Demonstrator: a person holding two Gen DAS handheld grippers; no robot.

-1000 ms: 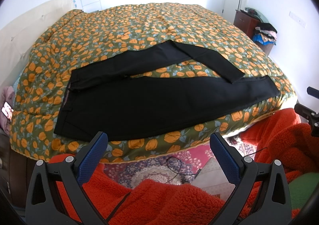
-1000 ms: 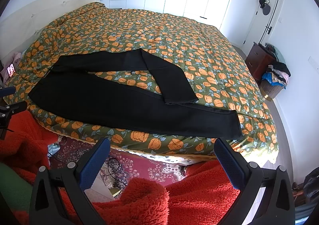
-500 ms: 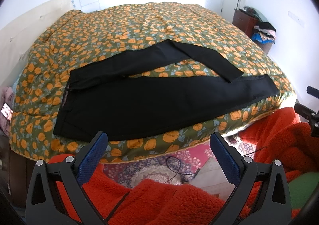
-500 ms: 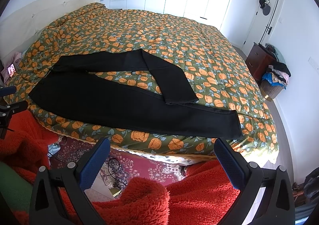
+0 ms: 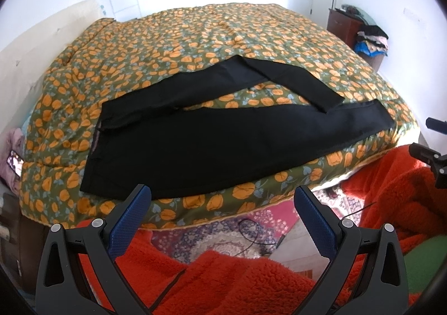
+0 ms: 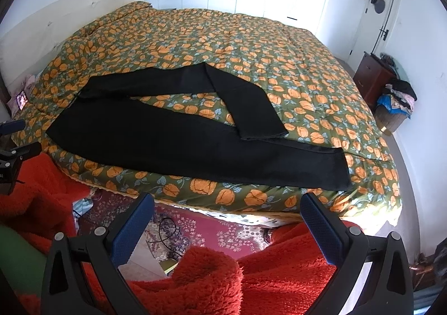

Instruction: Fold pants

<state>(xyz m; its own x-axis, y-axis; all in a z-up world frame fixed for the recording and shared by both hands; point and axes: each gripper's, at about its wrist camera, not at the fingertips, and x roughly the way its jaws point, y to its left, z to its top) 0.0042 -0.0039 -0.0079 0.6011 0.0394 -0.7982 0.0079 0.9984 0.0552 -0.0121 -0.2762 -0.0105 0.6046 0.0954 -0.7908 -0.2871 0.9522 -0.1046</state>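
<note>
Black pants (image 5: 223, 142) spread flat, one leg bent back

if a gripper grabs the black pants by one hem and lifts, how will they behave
Probably floppy: the black pants lie flat and follow the floral quilt, and the far leg is already bent back over itself. Likely light, thin fabric. The near leg lies by the bed's edge, so a pull may slide it off.

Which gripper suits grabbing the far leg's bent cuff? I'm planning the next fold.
Probably right: the cuff lies on the pants' right end. Left faces the waistband. Both open.
</note>
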